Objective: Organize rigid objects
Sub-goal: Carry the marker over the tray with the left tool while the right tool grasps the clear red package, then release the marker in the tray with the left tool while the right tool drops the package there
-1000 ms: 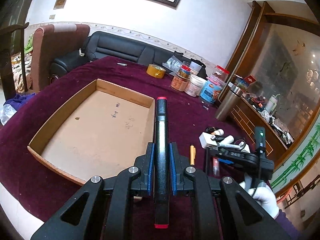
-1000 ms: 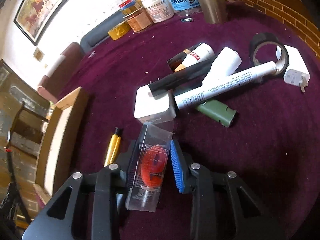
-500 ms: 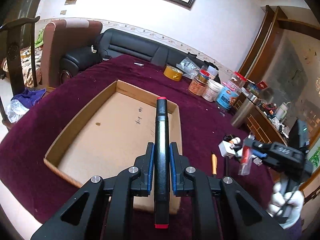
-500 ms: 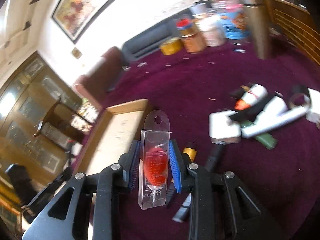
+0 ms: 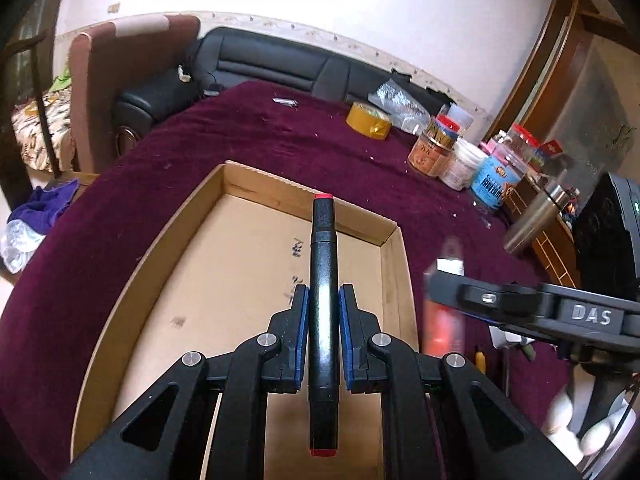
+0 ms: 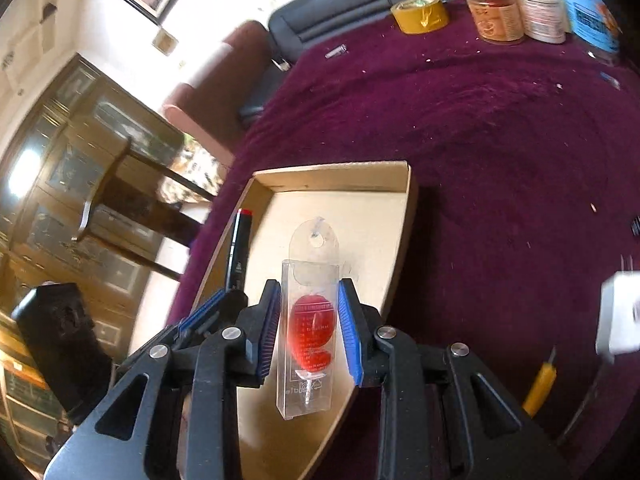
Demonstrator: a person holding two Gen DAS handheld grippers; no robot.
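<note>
Both grippers have swung over the cardboard tray [image 5: 390, 264] since a second ago; left gripper [image 5: 323, 308] pinches a black red-capped marker [image 5: 323, 280], right gripper [image 6: 308, 312] pinches a clear packet [image 6: 310, 320] with red contents, above the maroon-clothed table [image 6: 500, 140]

The left tongs [image 5: 323, 312] point forward and downward, their blue pads [image 5: 301, 320] clamped shut on a slim object. The right tongs [image 6: 308, 320] angle downward too, pads [image 6: 349, 328] gripping a wider item. A white-gloved hand [image 5: 576, 432] holds the right tongs' handle.
</note>
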